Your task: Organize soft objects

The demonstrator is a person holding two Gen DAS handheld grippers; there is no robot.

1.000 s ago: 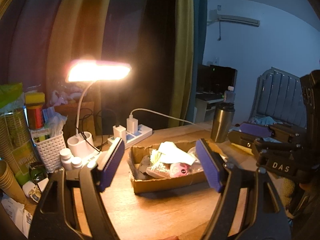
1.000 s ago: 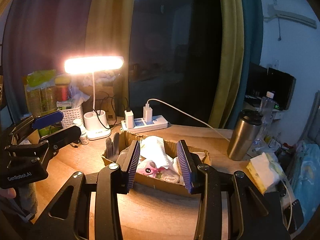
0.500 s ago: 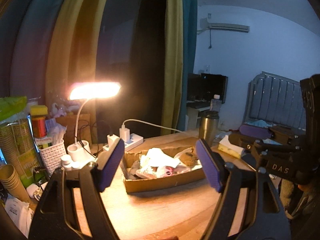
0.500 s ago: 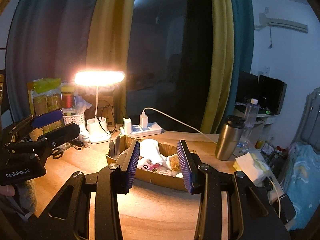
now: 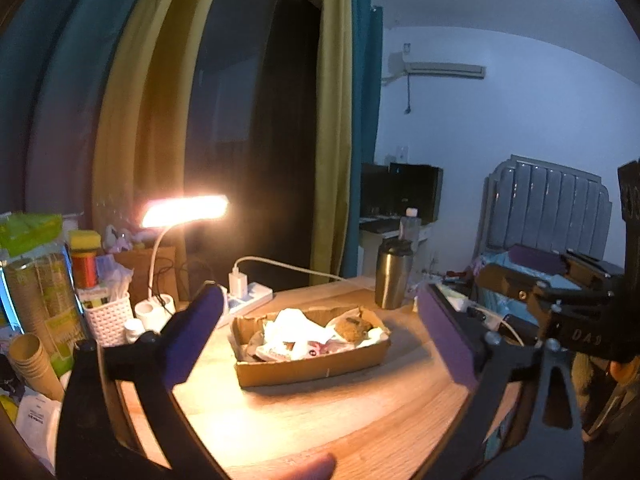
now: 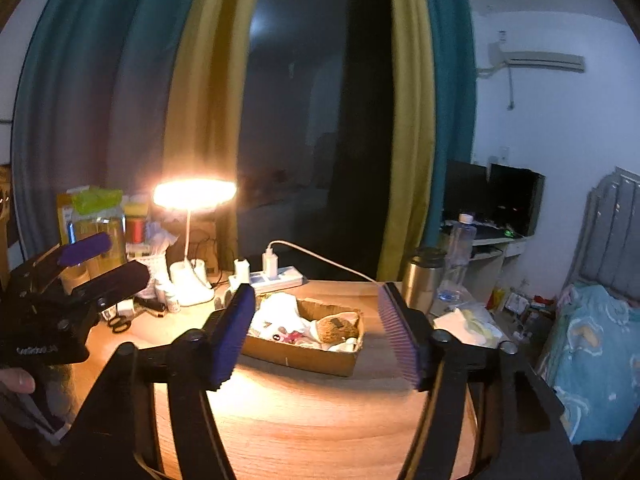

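Several soft things are lying heaped in the shallow brown cardboard tray (image 5: 316, 368) in the middle of the round wooden desk (image 5: 320, 420): crumpled white cloth or paper (image 5: 294, 326), a fuzzy brown plush lump (image 6: 334, 328) at the tray's right end, and a small white piece with pink markings (image 5: 316, 348) near the front wall. Both claws are hanging back from the tray, apart from it and above the desk's near edge. The left claw (image 5: 316, 338) is spreading its purple pads wide with nothing between them, and the right claw (image 6: 320, 340) is likewise opening, empty. These items are probably light and limp, so they are likely to sag, drape and snag on neighbours when lifted; none looks fragile or slippery. The plush lump seems the easiest to take, pinched across its rounded body where it is standing proud of the pile. The white cloth is better gathered at a raised fold than at a flat edge. The tray itself looks light and may slide or tip if a tangled piece drags on it, so steadying its front wall with the other claw could be helping.
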